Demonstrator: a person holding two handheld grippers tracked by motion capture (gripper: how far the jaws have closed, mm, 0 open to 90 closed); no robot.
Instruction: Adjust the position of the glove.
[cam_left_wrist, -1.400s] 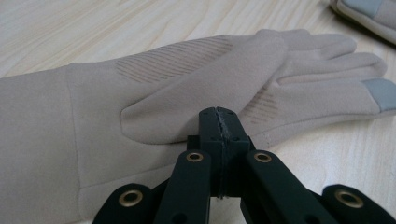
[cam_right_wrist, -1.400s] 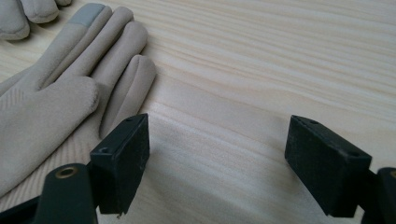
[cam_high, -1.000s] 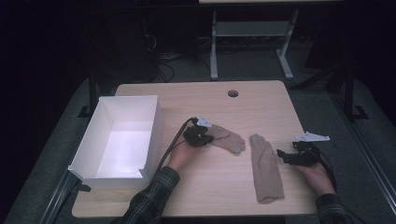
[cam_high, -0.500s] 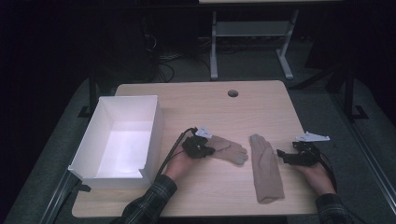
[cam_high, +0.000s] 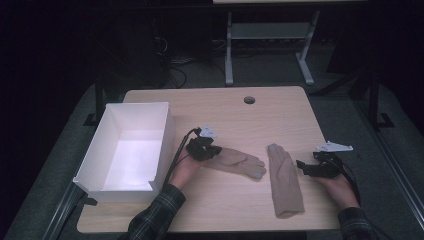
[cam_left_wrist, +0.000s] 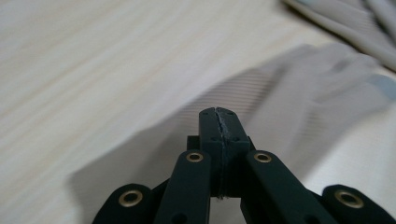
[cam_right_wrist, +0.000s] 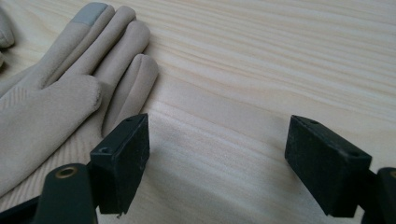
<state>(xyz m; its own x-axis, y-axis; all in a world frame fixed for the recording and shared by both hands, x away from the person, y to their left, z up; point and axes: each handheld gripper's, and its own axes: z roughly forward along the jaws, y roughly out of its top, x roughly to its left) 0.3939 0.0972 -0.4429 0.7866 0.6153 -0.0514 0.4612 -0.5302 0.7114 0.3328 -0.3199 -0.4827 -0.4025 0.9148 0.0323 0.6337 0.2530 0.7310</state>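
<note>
Left gripper (cam_high: 207, 150) clenched on the cuff of a tan glove (cam_high: 235, 161), long axis crosswise, fingers pointing right.

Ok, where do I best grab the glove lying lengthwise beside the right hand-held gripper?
Probably the cuff at the near end of the glove, coming in from its right edge, where the right hand-held gripper already stands with jaws open. The glove lies flat on the table, so keep low and pinch the edge; the far fingers are loose and would flop.
</note>
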